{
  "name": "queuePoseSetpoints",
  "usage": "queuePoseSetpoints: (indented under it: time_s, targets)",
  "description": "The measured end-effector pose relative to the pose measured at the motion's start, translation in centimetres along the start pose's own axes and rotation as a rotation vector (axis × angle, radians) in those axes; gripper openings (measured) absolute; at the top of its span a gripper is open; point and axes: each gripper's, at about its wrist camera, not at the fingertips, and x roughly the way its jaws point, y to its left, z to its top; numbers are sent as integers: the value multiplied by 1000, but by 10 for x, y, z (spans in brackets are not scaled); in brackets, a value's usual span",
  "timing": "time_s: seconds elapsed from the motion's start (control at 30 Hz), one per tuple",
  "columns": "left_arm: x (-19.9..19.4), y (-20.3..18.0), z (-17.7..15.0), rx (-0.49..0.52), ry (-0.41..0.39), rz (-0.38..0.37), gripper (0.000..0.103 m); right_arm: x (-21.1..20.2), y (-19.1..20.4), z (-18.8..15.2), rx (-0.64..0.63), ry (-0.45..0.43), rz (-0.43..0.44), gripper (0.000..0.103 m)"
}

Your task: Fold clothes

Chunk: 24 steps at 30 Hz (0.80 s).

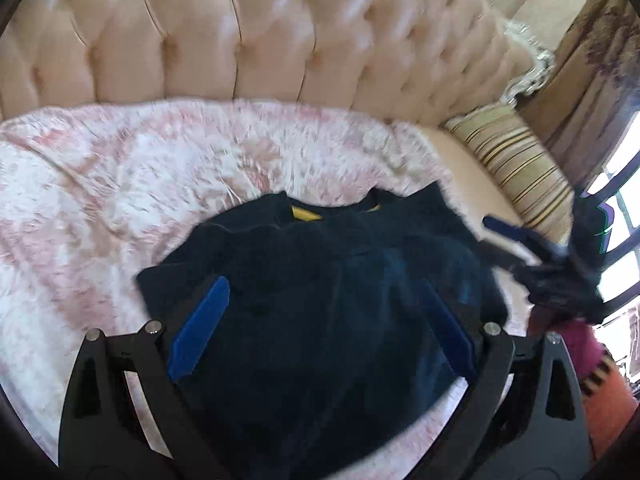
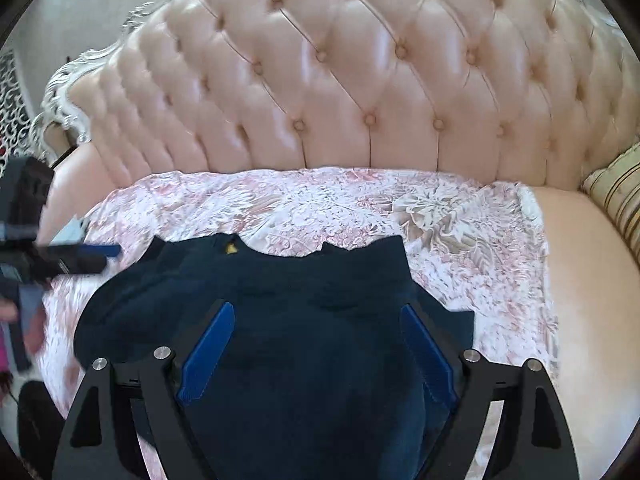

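The navy top (image 2: 280, 320) lies flat on the pink floral throw (image 2: 460, 232), collar toward the tufted sofa back (image 2: 340, 80). Both the left gripper (image 1: 320, 336) and the right gripper (image 2: 316, 352) hang over the top, jaws spread wide and holding nothing. Best bet now is probably pinching both layers at the top's outer edges, then folding evenly across so nothing bunches.

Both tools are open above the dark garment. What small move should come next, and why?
Probably lower the left tool to the dark blue garment and pinch an edge: both it and the right tool hover open and empty, and the garment lies spread on the floral blanket.
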Motion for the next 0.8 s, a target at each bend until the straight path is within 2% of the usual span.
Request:
queuePoseSetpoints:
  time_s: [0.07,0.13,0.17,0.2,0.23,0.4,0.5,0.53,0.57,0.6,0.63,0.67,0.73,0.8]
  targets:
    - [9,11,-6,-31,9,28,96,19,2,10,-21,41,30,86]
    - [10,25,-15,-74,-11,19,92,41,3,16,-44,105,63,86]
    - [7,29,-19,-86,-29,14,88,54,2,17,-52,153,75,86]
    - [5,32,-21,-89,-38,16,73,68,0,14,-70,213,27,84]
    - [4,34,-23,-87,-43,22,69,73,-3,10,-81,227,26,84]
    - [3,34,-27,-62,-49,60,68,68,-6,-4,-126,199,31,84]
    - [-3,34,-24,-99,-62,69,68,62,-8,-2,-108,199,28,84]
    - [-9,31,-22,-106,-76,79,74,56,-5,1,-104,200,8,86]
    - [-15,28,-20,-112,-90,90,84,44,-2,2,-115,179,-30,86]
    - [-20,21,-17,-91,-106,103,102,32,2,4,-125,156,-65,88]
    - [-25,12,-15,-58,-123,118,103,22,5,5,-136,122,-70,91]
    - [-30,4,-12,-25,-139,132,103,15,10,0,-152,107,-77,102]
    - [-26,-8,-11,15,-123,158,103,0,20,-9,-185,81,-92,103]
    - [-19,-14,-17,47,-102,185,103,-1,28,-26,-228,91,-124,103]
